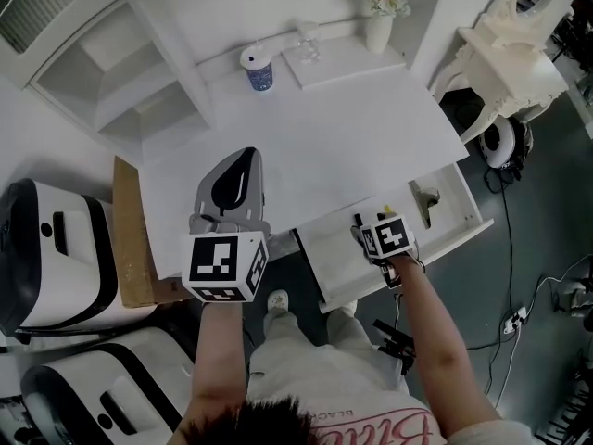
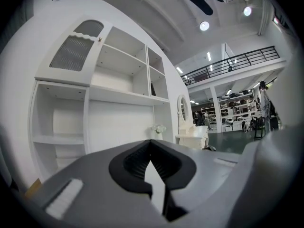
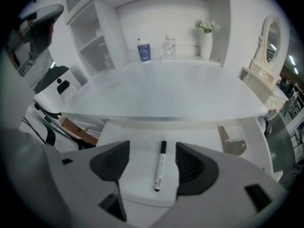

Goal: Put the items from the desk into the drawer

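Observation:
A black-and-white marker (image 3: 159, 166) lies flat on the floor of the open white drawer (image 1: 460, 213). My right gripper (image 3: 152, 150) hangs above it, pointing steeply down. Its jaws stand wide open either side of the marker and touch nothing. In the head view this gripper (image 1: 367, 234) is over the drawer's left half. My left gripper (image 1: 242, 156) is held level over the desk's near-left edge, its dark pads (image 2: 142, 161) meeting at the tips with nothing between them. On the desk (image 1: 315, 137) stand a blue cup (image 1: 258, 69) and a glass jar (image 1: 309, 44).
A metal piece (image 1: 426, 202) lies at the drawer's right end. A vase of flowers (image 1: 382, 15) stands at the back of the desk. White shelves (image 1: 120, 72) rise at the left, an ornate white vanity (image 1: 510, 49) at the right. A wooden board (image 1: 130, 239) leans beside the desk.

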A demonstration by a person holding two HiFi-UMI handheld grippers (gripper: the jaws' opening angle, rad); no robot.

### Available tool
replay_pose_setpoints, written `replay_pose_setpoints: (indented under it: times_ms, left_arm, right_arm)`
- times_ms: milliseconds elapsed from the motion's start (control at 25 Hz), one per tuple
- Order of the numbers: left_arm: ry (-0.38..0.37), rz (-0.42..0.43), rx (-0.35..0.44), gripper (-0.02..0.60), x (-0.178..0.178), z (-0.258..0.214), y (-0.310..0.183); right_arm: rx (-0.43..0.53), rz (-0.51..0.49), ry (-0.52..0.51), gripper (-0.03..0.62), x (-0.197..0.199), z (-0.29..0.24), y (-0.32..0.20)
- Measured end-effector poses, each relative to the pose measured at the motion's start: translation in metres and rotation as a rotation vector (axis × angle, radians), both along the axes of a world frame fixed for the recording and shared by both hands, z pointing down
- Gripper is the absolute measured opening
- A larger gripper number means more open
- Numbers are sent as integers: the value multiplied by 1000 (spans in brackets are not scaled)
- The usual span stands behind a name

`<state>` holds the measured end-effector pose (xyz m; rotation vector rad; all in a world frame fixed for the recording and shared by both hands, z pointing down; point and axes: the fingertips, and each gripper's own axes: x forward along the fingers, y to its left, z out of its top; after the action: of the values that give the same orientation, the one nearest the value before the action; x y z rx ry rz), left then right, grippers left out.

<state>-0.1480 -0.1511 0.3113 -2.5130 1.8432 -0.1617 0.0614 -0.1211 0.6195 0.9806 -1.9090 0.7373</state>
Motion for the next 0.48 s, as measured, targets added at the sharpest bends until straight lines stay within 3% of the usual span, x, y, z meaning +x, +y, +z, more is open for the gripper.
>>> replay_pose_setpoints:
  times_ms: [240,480]
  left_arm:
    - [19,-5,58,9,6,-24,1]
    - [19,6,104,9,17,-43,5]
  right_arm:
    - [140,-66,-33,305,0,-65,-13]
    - [316,-72,-94,302,5,-140,-23]
